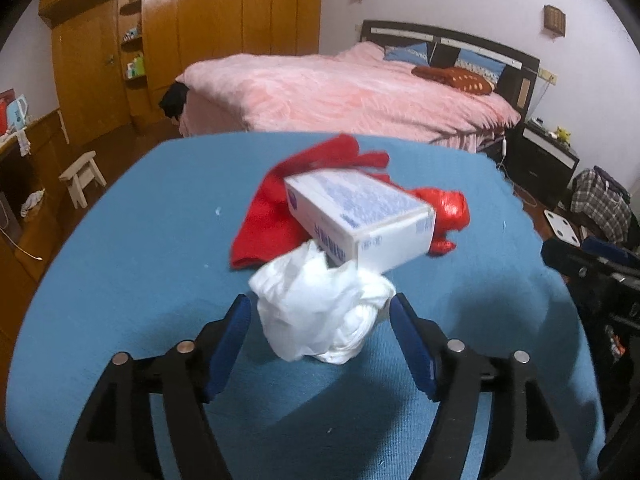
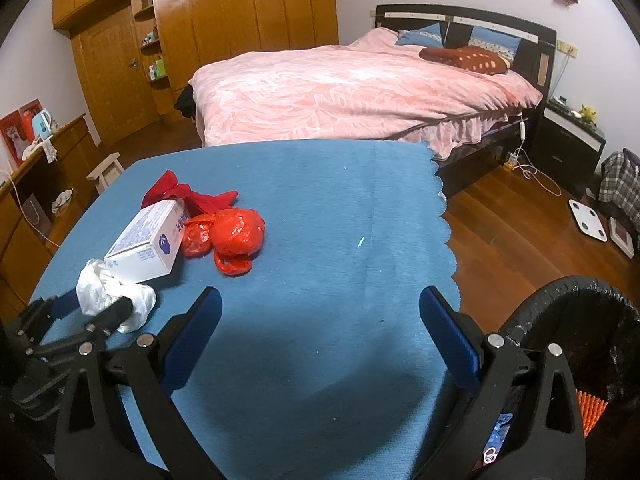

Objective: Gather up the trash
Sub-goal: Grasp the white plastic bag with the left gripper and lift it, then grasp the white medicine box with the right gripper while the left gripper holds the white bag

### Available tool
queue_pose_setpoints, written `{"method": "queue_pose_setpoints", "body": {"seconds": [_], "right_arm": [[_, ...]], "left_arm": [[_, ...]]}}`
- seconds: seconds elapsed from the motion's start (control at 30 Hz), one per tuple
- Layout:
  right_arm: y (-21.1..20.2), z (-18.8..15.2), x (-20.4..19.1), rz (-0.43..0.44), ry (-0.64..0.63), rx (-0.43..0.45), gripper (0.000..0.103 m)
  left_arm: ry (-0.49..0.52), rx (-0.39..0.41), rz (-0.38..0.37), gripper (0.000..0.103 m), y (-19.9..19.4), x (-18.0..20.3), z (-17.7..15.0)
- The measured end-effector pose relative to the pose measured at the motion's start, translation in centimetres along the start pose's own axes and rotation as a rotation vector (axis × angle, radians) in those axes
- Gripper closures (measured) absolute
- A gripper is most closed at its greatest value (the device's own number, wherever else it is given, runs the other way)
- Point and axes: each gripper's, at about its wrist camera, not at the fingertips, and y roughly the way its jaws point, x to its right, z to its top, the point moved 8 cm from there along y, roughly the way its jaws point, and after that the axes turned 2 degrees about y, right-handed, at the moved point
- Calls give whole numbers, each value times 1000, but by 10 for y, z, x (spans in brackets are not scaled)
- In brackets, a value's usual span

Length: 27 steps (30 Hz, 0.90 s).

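Your left gripper (image 1: 320,320) is straddling the crumpled white bag (image 1: 320,304) on the blue cloth (image 1: 120,280), jaws spread, not yet pinching (dead ahead). Your right gripper (image 2: 320,320) is hanging open, empty, farther off.

- L tongs (image 1: 320,312): jaws spread wide, blue pads (image 1: 228,344) facing inward, tips low over the counter (image 1: 120,240), one either side of a white wad.
- R tongs (image 2: 320,312): jaws wide apart, nothing between them, held level above the counter, to the right of L.
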Motion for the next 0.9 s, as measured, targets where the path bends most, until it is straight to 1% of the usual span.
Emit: {"method": "queue_pose_setpoints", "body": {"seconds": [0.03, 0.07, 0.1, 0.17, 0.23, 0.43, 0.6, 0.77, 0.9], "right_arm": [[-1, 0, 0, 0, -2, 1, 7], [-2, 0, 0, 0, -3, 1, 7], [-2, -1, 0, 0, -2, 2, 7], [-3, -1, 1, 1, 1, 3, 7], [-4, -1, 0, 1, 3, 4, 7], [-7, -1, -7, 6, -13, 14, 7], [-7, 1, -18, 17, -15, 17, 7], [-5, 0, -36, 39, -30, 16, 7], [-1, 0, -55, 61, -44, 13, 7]], "left_arm": [[4, -16, -5, 34, 4, 1, -2], [4, -28, -16, 44, 6, 3, -3], [3, -38, -31, 51, 8, 4, -3], [0, -42, -42, 55, 9, 4, -4], [-7, -27, -42, 57, 5, 3, -3], [0, 16, -32, 58, -19, 1, -6], [0, 22, -31, 58, -35, -6, -11], [-41, 47, 25, 58, -45, -35, -9], [-54, 56, 77, 58, -42, -58, -3]]}}
